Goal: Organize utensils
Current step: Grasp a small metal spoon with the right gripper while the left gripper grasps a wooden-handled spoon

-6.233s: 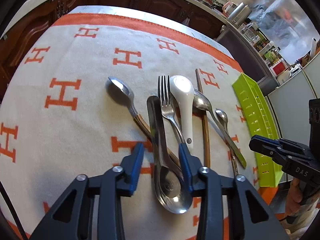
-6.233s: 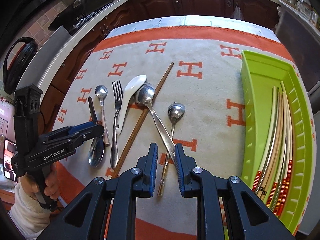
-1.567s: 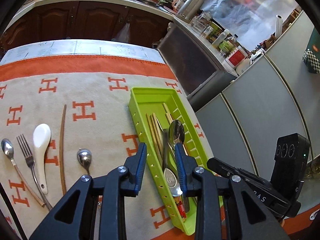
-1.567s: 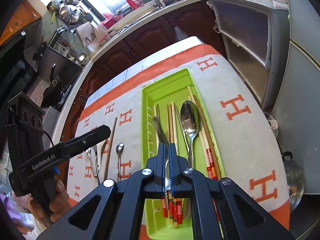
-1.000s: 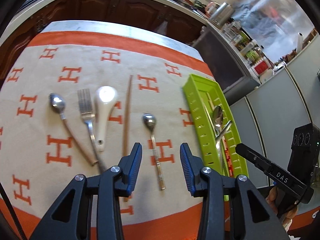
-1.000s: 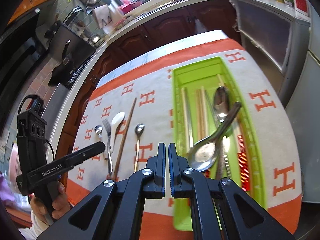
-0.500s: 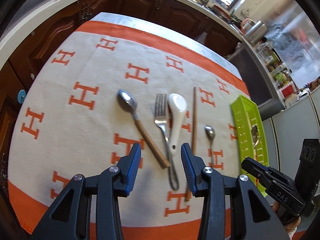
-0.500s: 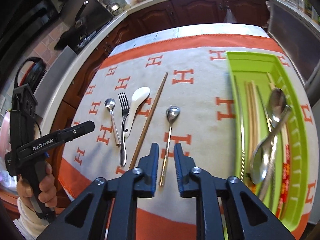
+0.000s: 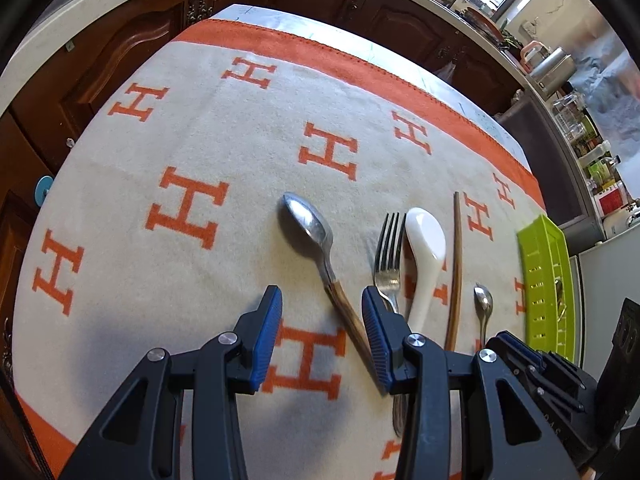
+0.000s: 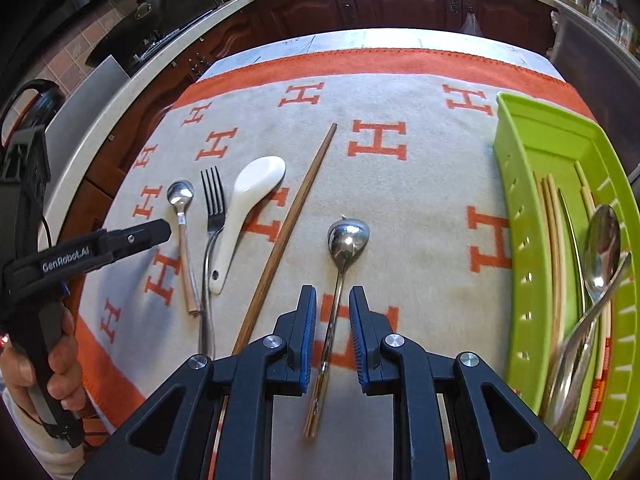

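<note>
Five utensils are laid side by side on the H-patterned cloth (image 10: 420,216): a wooden-handled spoon (image 9: 320,256), a fork (image 9: 387,264), a white ceramic spoon (image 10: 248,196), a single brown chopstick (image 10: 292,216) and a small metal spoon (image 10: 344,248). Chopsticks and two large spoons are seen in the green tray (image 10: 516,264). The left gripper (image 9: 322,340) is angled down over the wooden handle, jaws spread and empty. The right gripper (image 10: 330,336) has just been opening; the small spoon's handle is straddled, untouched.
</note>
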The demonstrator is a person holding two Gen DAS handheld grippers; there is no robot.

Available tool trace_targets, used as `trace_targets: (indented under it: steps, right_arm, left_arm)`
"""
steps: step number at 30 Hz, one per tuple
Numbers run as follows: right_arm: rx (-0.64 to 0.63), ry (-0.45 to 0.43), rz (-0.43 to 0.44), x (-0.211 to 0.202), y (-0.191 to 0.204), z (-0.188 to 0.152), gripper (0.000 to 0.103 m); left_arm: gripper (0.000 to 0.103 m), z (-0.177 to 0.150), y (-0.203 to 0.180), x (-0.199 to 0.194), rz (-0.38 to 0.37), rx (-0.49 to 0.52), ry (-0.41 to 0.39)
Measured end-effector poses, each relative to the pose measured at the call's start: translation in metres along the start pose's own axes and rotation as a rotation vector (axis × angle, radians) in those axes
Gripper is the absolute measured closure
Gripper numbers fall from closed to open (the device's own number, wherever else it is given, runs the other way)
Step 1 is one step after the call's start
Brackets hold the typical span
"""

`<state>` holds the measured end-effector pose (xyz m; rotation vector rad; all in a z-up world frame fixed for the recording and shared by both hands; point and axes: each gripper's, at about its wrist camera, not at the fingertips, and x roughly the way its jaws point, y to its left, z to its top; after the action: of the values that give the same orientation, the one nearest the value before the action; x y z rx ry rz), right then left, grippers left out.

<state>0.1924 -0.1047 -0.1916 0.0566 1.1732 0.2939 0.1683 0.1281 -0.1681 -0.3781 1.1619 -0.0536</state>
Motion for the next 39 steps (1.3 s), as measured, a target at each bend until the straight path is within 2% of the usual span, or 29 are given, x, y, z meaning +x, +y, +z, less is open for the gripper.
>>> trace_targets:
  steps: [5, 14, 16, 19, 20, 23, 26, 32, 39]
  right_arm:
    - [-0.029, -0.005, -0.050, 0.013, 0.005, 0.004, 0.086]
    - [-0.145, -0.077, -0.186, 0.025, 0.030, 0.005, 0.087]
    - [-0.150, -0.090, -0.196, 0.026, 0.032, 0.005, 0.090]
    - [-0.140, -0.108, -0.196, 0.026, 0.029, 0.007, 0.097]
    - [-0.128, -0.112, -0.190, 0.026, 0.027, 0.007, 0.099]
    - [-0.048, -0.119, -0.114, 0.022, 0.013, 0.008, 0.099]
    - [0.050, -0.123, -0.020, 0.016, -0.006, 0.007, 0.099]
    - [0.156, -0.154, 0.136, 0.001, -0.029, -0.001, 0.099]
    - [0.187, -0.209, 0.217, -0.016, -0.036, -0.011, 0.100]
  left_arm:
    - [0.063, 0.007, -0.007, 0.009, 0.023, 0.012, -0.014]
    - [0.063, 0.015, -0.018, 0.016, 0.055, 0.052, -0.060]
    - [0.068, 0.016, -0.020, 0.018, 0.058, 0.061, -0.074]
    - [0.088, 0.016, -0.024, 0.022, 0.063, 0.078, -0.091]
    - [0.095, 0.016, -0.024, 0.023, 0.059, 0.080, -0.094]
    - [0.101, 0.017, -0.024, 0.025, 0.039, 0.076, -0.110]
    - [0.102, 0.017, -0.019, 0.025, 0.008, 0.052, -0.113]
    - [0.103, 0.005, -0.015, 0.013, -0.067, 0.042, -0.111]
    - [0.103, -0.010, -0.019, -0.012, -0.145, 0.060, -0.141]
